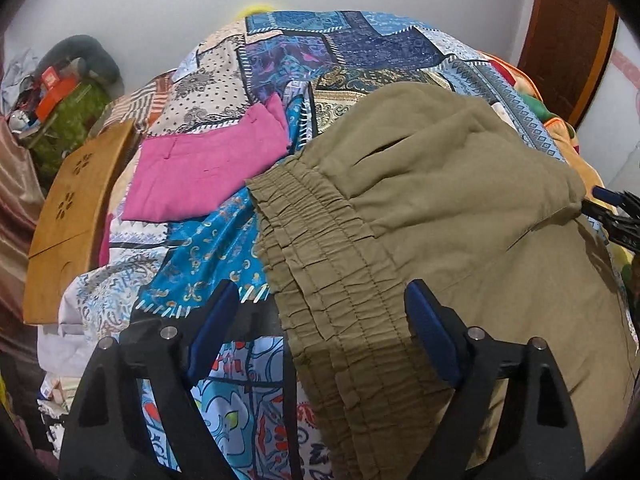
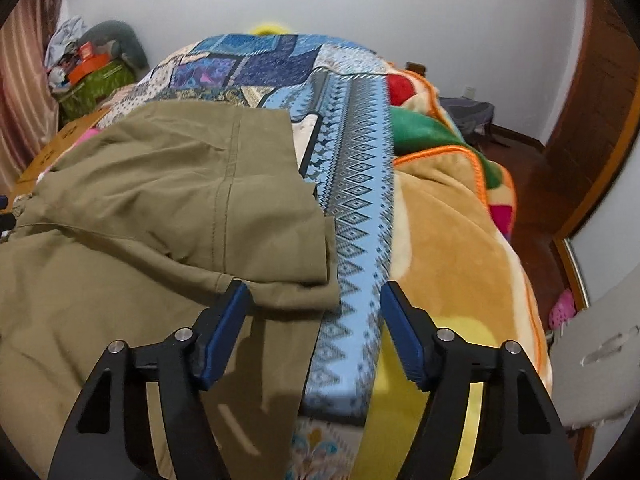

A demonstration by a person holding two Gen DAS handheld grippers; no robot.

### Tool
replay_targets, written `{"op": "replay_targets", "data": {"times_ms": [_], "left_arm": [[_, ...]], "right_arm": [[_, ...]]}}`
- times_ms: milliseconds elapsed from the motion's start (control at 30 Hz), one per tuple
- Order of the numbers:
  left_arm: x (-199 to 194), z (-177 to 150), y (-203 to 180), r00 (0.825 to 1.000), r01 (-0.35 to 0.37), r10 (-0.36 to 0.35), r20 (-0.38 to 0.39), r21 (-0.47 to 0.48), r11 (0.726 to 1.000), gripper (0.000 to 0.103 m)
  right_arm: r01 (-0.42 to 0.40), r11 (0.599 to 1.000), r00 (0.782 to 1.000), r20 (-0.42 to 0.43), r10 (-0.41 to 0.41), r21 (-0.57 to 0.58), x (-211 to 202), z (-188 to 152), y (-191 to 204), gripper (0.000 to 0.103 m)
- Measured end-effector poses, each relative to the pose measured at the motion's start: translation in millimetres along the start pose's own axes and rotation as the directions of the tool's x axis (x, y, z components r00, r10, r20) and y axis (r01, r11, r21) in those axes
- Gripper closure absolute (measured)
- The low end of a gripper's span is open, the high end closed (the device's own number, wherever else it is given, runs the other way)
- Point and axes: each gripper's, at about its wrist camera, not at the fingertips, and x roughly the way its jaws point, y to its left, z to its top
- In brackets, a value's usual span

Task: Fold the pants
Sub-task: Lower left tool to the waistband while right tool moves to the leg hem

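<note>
1. Olive-khaki pants point(image 1: 460, 208) lie on the patchwork bedspread point(image 1: 320, 48), filling your left-wrist view from about 12 to 5 o'clock; the gathered elastic waistband point(image 1: 332, 280) runs from the centre down toward 6.

2. Progress, as I judge it: at least one fold is in. From the right wrist, an upper layer with a stitched seam lies over a lower layer, its folded corner near the centre. The bundle is not yet compact — more folding and some smoothing look to be left.

3. Your left gripper point(image 1: 320, 316) has its blue pads spread wide, straddling the waistband and holding nothing.

4. Your right gripper point(image 2: 314, 320) is likewise parted and empty; its left pad sits just at the hem edge of the upper layer, its right pad over the bedspread's light-blue diamond border point(image 2: 360, 216).

5. Around you: a folded pink garment point(image 1: 200, 172) at 10 o'clock in the left view, just beside the waistband's far end — keep the next fold clear of it. A wooden lap tray point(image 1: 72, 216) sits at 9, near the bed's edge.

6. In the right view, a plush orange-trimmed blanket point(image 2: 452, 240) bunches at 3 o'clock, leaving you little flat room on that side.
</note>
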Motion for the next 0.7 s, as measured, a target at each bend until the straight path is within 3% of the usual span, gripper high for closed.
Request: {"op": "replay_targets", "data": {"times_ms": [167, 300, 367, 467, 700], "left_arm": [[4, -2, 0, 1.000, -0.007, 0.007, 0.004, 0.025, 1.000, 0.016], [3, -7, 5, 0.995, -0.093, 0.093, 0.024, 0.044, 0.995, 0.016], [4, -9, 11, 0.993, -0.113, 0.112, 0.024, 0.042, 0.993, 0.016], [5, -12, 26, 0.997, -0.075, 0.075, -0.004, -0.031, 0.997, 0.016], [3, -16, 24, 0.995, -0.100, 0.100, 0.004, -0.005, 0.995, 0.016]], "right_arm": [[-0.076, 0.997, 0.997, -0.031, 0.076, -0.018, 19, 4, -1, 0.055], [-0.123, 0.992, 0.992, -0.041, 0.123, 0.005, 24, 1, -4, 0.063], [-0.121, 0.993, 0.992, -0.044, 0.121, 0.010, 24, 0, -5, 0.065], [-0.105, 0.994, 0.994, -0.040, 0.106, 0.013, 23, -4, -3, 0.067], [-0.065, 0.997, 0.996, -0.056, 0.068, 0.047, 23, 1, -3, 0.075]]}}
